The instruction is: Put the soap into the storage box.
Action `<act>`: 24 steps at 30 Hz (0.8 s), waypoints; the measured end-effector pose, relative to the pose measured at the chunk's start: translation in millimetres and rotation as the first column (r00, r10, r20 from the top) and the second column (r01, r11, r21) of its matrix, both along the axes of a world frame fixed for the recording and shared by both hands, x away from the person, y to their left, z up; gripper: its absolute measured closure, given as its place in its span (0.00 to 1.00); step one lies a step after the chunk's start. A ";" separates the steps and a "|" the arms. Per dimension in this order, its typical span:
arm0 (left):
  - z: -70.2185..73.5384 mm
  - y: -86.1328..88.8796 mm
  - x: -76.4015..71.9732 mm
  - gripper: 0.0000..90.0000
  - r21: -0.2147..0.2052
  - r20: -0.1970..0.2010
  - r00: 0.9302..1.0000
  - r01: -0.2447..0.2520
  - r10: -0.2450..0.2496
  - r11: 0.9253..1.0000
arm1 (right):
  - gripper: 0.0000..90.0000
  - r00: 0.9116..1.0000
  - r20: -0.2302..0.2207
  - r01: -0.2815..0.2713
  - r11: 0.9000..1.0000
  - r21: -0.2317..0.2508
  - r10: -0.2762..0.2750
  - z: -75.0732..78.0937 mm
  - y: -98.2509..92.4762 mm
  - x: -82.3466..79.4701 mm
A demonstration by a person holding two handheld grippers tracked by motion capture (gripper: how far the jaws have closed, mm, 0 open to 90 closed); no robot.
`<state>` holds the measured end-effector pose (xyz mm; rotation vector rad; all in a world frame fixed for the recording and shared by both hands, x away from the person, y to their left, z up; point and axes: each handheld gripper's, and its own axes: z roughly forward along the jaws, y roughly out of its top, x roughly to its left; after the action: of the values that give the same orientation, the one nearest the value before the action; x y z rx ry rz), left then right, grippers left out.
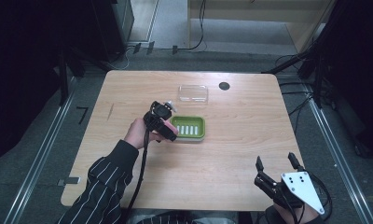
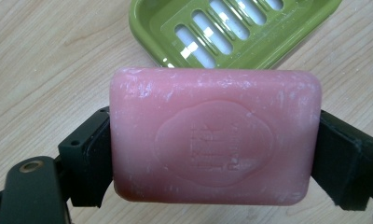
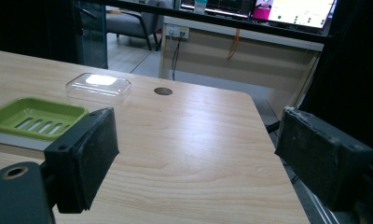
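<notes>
A light wooden desk point(image 1: 231, 154) is seen, with a green slotted soap dish point(image 1: 189, 127) laid near its middle. A clear plastic lid point(image 1: 193, 93) is set just beyond the dish, and a dark round hole point(image 1: 224, 86) is found beside the lid.

A lab or office: wooden table point(image 1: 231, 154), floor cables point(image 1: 194, 32), monitors point(image 3: 294, 11), armchair point(image 3: 133, 21).

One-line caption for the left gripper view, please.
Left gripper clamps a pink rectangular soap bar above the wooden table, near the green slotted soap dish.
</notes>
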<state>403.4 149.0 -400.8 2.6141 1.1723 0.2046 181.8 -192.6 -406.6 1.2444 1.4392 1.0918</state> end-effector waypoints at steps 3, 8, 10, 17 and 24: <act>0.3 -2.5 1.6 0.15 -0.004 0.005 1.000 0.002 -0.002 1.000 | 0.14 1.000 -0.002 0.007 1.000 -0.003 -0.007 -0.4 -1.7 -0.9; 3.5 -9.9 6.1 0.15 -0.005 0.012 1.000 0.013 -0.013 1.000 | 0.14 1.000 -0.004 0.023 1.000 0.005 -0.023 -1.3 -5.8 -2.9; 4.7 -14.1 7.5 0.15 -0.014 0.016 1.000 0.019 -0.019 1.000 | 0.14 1.000 -0.005 0.022 1.000 0.003 -0.022 -1.6 -6.9 -3.2; 2.1 -24.6 12.1 0.15 -0.016 0.011 0.999 0.035 -0.035 0.999 | 0.14 1.000 -0.008 0.027 1.000 0.004 -0.027 -1.7 -7.4 -3.8; 1.3 -28.5 12.9 0.15 -0.028 0.012 1.000 0.026 -0.025 0.999 | 0.14 1.000 -0.003 0.020 1.000 0.003 -0.020 -0.5 -4.8 -5.3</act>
<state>416.4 120.5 -399.5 2.5981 1.1293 0.1961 176.5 -197.4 -407.1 1.2605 1.4254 1.0796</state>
